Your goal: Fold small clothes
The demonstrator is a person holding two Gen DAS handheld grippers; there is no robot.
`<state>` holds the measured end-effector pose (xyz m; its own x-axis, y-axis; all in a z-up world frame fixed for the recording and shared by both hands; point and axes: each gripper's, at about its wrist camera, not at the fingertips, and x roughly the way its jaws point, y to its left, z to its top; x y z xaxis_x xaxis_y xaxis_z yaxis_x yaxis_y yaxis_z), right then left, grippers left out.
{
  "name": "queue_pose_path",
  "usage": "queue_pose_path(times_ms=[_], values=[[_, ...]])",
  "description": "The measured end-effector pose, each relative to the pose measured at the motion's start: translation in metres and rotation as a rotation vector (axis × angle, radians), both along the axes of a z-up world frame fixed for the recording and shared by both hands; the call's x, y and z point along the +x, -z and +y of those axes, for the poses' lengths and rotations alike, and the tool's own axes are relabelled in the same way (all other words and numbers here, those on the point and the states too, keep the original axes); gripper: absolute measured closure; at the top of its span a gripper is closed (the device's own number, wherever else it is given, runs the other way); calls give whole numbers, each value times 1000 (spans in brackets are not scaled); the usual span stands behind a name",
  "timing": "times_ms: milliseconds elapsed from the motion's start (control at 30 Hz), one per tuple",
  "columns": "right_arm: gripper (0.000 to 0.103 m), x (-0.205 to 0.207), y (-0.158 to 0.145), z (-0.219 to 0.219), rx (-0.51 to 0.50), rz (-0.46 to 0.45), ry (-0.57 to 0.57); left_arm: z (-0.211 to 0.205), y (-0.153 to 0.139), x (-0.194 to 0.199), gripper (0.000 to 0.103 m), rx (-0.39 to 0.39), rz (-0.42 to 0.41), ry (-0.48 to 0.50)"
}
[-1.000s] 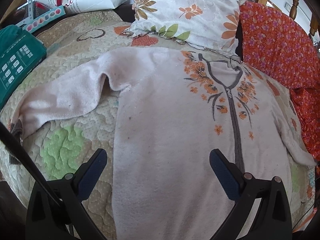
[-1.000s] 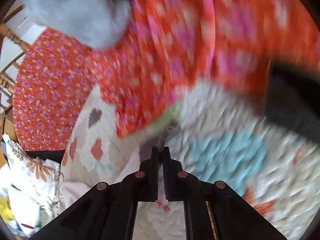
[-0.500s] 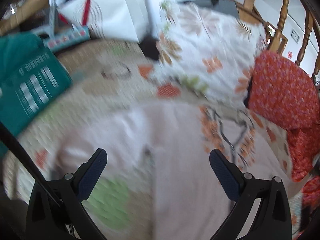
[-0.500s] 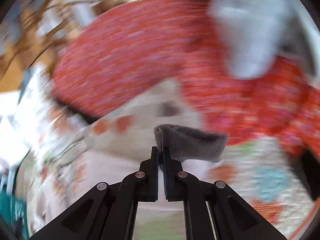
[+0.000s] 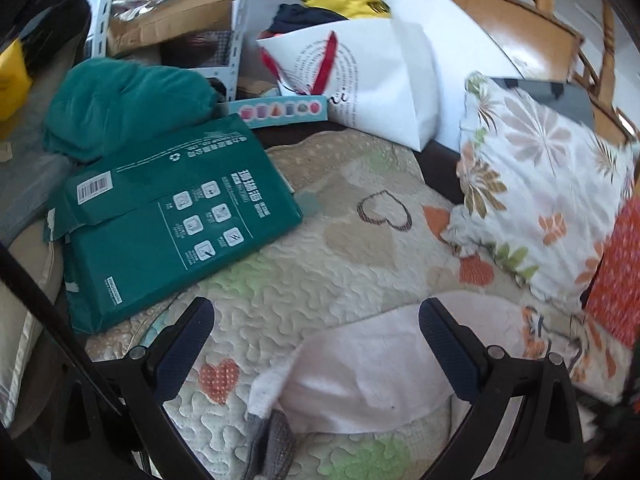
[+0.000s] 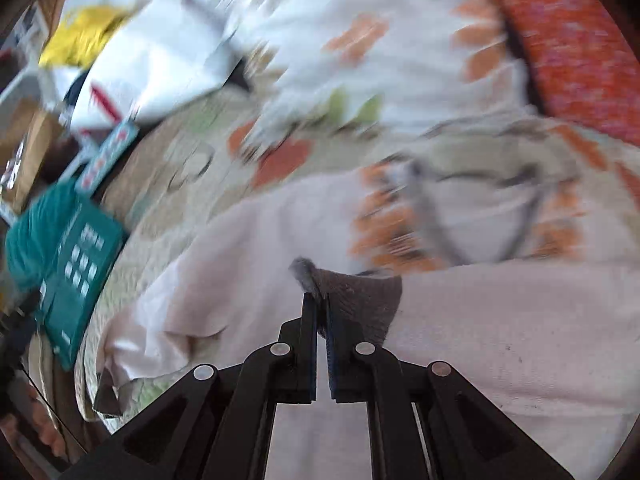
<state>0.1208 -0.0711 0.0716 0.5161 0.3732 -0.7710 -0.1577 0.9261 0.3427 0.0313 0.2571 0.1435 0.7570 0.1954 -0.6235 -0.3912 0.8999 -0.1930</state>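
Note:
A pale pink child's top with orange flowers and a grey zip lies flat on the quilted bedspread. My right gripper is shut on the grey cuff of one sleeve and holds it over the top's chest, the sleeve trailing across the body. The other sleeve lies stretched out on the quilt, its grey cuff at the bottom of the left wrist view. My left gripper hovers open above that sleeve with nothing between its fingers.
A green flat package lies on the quilt's left side, with a green cloth bundle behind it. A floral pillow and a red patterned cushion sit beyond the collar. A white paper bag and cardboard boxes stand further back.
My right gripper swung with the grey cuff from beside the red cushion to over the top's chest. My left gripper rose and turned left, from over the body to the outstretched sleeve.

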Motion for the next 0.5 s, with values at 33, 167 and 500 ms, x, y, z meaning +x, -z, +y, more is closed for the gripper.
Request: queue_pose_path(times_ms=[33, 167, 500], values=[[98, 0, 8, 12, -4, 11, -16, 3, 1, 1, 1, -9, 4, -4], [98, 0, 35, 50, -37, 76, -96, 10, 4, 4, 1, -48, 25, -12], [89, -36, 38, 96, -36, 95, -359, 46, -7, -8, 1, -50, -15, -146]])
